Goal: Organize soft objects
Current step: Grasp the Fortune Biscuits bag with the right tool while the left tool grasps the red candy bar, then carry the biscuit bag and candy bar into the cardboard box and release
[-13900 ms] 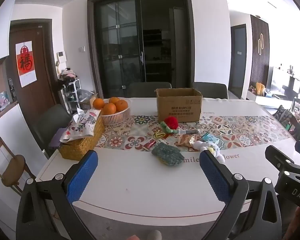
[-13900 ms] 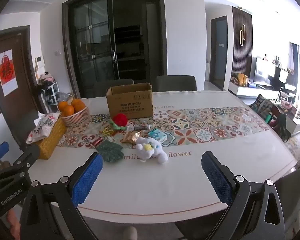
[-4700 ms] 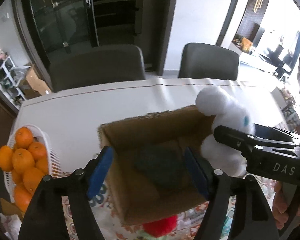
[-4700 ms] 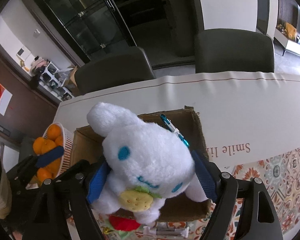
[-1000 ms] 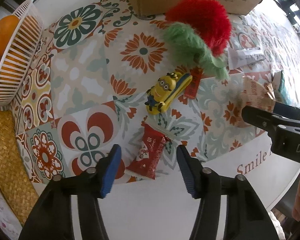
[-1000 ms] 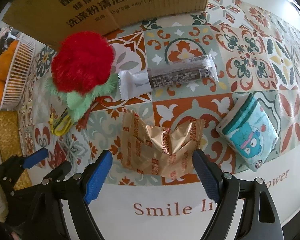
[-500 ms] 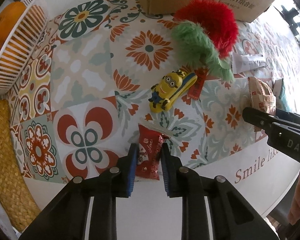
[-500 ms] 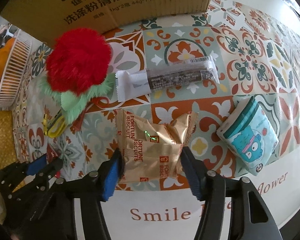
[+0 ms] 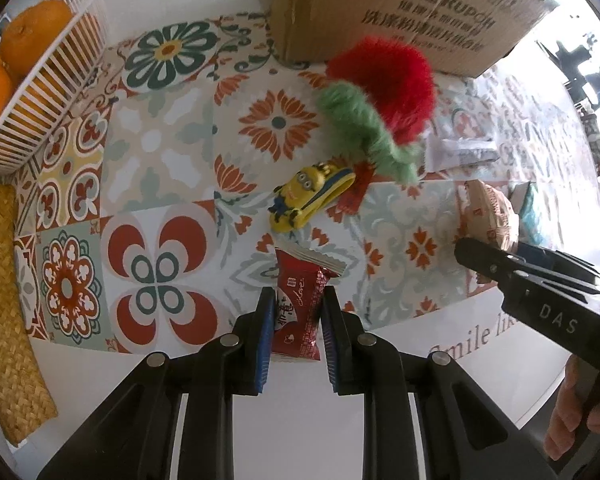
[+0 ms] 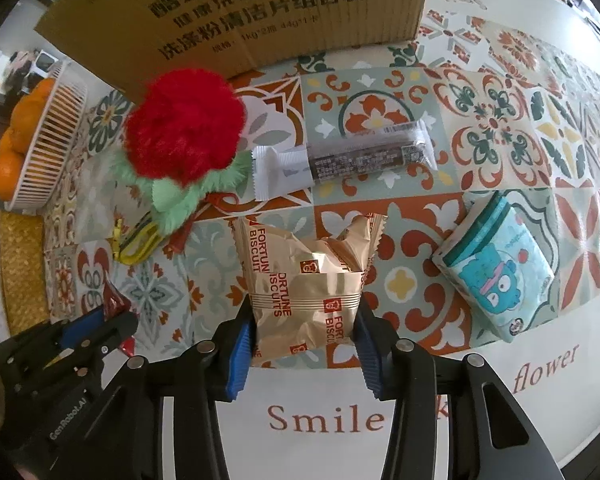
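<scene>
My left gripper (image 9: pixel 296 300) is shut on a red candy packet (image 9: pixel 299 312) that lies on the table runner. My right gripper (image 10: pixel 304 316) is shut on a gold fortune biscuit packet (image 10: pixel 308 276), also on the runner. A red and green fluffy plush flower (image 9: pixel 376 100) lies just in front of the cardboard box (image 9: pixel 400 4); it also shows in the right wrist view (image 10: pixel 184 132). The box's inside is hidden from both views.
A yellow minion clip (image 9: pixel 308 196), a dark snack bar (image 10: pixel 352 160) and a teal tissue pack (image 10: pixel 496 268) lie on the patterned runner (image 9: pixel 160 160). A white basket of oranges (image 9: pixel 32 80) and a woven basket (image 9: pixel 4 300) stand at the left.
Both grippers have closed in and pinched their packets: the left on the red candy packet, the right on the gold biscuit packet. Both moved slightly forward.
</scene>
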A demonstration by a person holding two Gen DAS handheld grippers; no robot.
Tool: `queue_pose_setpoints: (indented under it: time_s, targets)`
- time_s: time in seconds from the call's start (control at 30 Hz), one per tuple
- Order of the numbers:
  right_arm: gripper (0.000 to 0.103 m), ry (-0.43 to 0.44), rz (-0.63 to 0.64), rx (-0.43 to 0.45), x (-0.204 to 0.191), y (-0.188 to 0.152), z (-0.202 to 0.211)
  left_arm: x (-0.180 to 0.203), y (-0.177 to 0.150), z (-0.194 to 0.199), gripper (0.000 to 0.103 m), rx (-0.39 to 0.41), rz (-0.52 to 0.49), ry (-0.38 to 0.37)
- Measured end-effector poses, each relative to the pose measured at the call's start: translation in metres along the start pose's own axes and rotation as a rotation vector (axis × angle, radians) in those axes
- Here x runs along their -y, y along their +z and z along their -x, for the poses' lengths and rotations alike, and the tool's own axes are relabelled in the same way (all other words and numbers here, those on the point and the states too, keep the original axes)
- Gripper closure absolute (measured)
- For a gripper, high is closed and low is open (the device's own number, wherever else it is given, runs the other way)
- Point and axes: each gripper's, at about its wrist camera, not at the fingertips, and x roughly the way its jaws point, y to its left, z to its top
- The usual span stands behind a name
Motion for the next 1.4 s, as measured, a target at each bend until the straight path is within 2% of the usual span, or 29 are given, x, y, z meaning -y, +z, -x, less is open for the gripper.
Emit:
queue_pose_setpoints:
  time_s: [0.3,0.8,1.03,1.4]
  targets:
    - [0.057,0.033,0.034,0.064,0.001,-0.017,0.034,0.002,0.004,0.036,0.08,0.081,0.002,-0.034]
    - [0.057,0.072,0.101,0.25,-0.004,-0.009,0.106,0.043,0.014,0.12,0.08,0.273,-0.028,-0.046]
    - [0.057,0.098,0.119,0.33,-0.007,-0.006,0.134,0.05,0.025,0.145,0.08,0.361,-0.044,-0.045]
    - [0.057,0.127,0.135,0.433,-0.005,0.004,0.174,0.065,0.039,0.177,0.08,0.455,-0.067,-0.052]
